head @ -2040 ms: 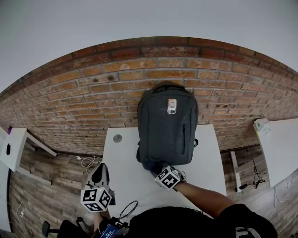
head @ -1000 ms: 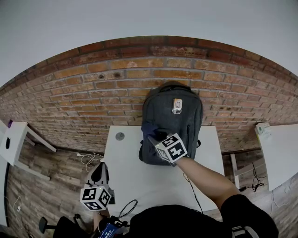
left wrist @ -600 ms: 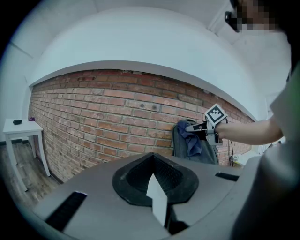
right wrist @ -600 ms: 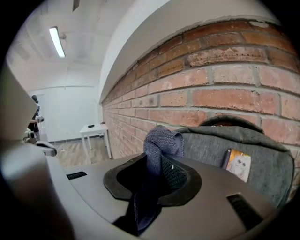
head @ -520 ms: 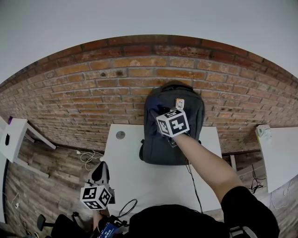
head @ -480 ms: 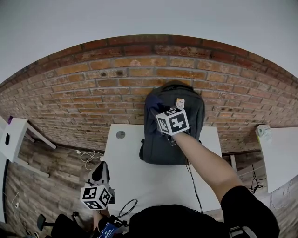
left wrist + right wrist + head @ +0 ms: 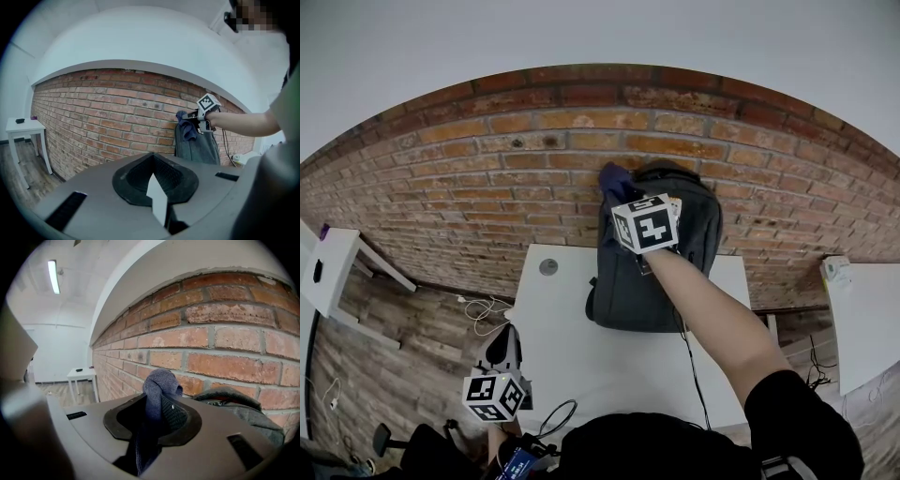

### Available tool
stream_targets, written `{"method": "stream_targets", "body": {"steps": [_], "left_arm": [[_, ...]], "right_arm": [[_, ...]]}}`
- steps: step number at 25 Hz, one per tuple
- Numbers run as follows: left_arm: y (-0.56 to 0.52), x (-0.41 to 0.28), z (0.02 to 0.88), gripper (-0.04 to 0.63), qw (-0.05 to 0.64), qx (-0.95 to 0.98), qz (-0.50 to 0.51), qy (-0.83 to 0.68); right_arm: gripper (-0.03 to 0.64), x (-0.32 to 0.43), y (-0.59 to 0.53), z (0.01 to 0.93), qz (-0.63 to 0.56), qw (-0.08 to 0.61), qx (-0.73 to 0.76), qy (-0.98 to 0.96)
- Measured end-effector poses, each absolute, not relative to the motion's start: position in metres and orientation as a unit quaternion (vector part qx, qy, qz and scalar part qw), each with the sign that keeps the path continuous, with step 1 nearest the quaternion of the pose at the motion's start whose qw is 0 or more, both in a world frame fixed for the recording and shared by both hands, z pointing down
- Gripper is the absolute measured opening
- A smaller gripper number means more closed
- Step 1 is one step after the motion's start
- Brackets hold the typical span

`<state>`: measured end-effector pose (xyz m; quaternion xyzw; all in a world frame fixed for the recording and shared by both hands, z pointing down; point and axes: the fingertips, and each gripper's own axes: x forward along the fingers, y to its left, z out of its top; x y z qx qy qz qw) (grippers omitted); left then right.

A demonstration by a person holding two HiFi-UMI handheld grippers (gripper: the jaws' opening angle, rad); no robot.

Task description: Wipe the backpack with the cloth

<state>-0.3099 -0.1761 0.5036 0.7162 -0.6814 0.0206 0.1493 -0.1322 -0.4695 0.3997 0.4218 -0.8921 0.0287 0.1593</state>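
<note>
The right gripper (image 7: 623,194) and forearm (image 7: 703,300) hide the upper front of the backpack (image 7: 623,291) and most of its pale tag (image 7: 677,205). At the backpack's top, the lower end of the cloth (image 7: 612,178) disappears between the jaws.

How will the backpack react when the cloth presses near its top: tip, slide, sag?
Probably won't tip backward: the backpack stands upright against the brick wall. Its fabric shell likely dents under the cloth. A sideways stroke might slide it on the smooth table.
</note>
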Motion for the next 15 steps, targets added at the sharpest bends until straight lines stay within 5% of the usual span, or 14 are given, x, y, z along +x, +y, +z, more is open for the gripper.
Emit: {"method": "stream_targets", "body": {"steps": [15], "left_arm": [[-0.179, -0.304, 0.503, -0.006, 0.149, 0.721, 0.024, -0.676]], "right_arm": [[0.086, -0.167, -0.444, 0.449, 0.109, 0.179, 0.393, -0.895]]}}
